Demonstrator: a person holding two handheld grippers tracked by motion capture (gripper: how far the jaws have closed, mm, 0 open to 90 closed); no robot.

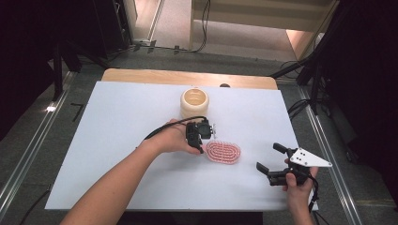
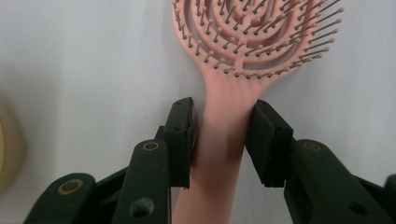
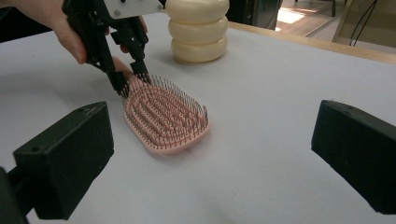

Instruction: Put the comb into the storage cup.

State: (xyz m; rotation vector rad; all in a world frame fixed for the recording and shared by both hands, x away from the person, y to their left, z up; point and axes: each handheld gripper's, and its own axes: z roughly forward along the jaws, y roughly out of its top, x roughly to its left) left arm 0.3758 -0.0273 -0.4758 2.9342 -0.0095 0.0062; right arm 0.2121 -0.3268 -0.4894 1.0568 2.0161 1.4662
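The pink hairbrush (image 1: pixel 224 152) is lying bristles up on the white surface (image 1: pixel 117 140), a little toward the right edge from the middle and nearer the near edge than the far one; its handle is pointing toward the left tool (image 1: pixel 202 136), whose two black jaws are standing on either side of that handle in the left gripper view (image 2: pixel 224 135), the pads (image 2: pixel 181 140) pressing against it, so the tool is narrowed down and gripping the handle just behind the oval head; the left hand (image 1: pixel 176 138) is carrying that tool in from the near left; the right gripper view is showing the same brush (image 3: pixel 166 119) flat on the surface with the left tool (image 3: pixel 128 81) coming down at its handle end; beyond the brush, toward the far edge, a cream ribbed holder (image 1: pixel 194 103) is standing upright, well apart from the brush; near the near right corner the right tool (image 1: pixel 272 161) is hanging in the right hand (image 1: pixel 298 183), its jaws standing wide apart with nothing between them, well apart from the brush.
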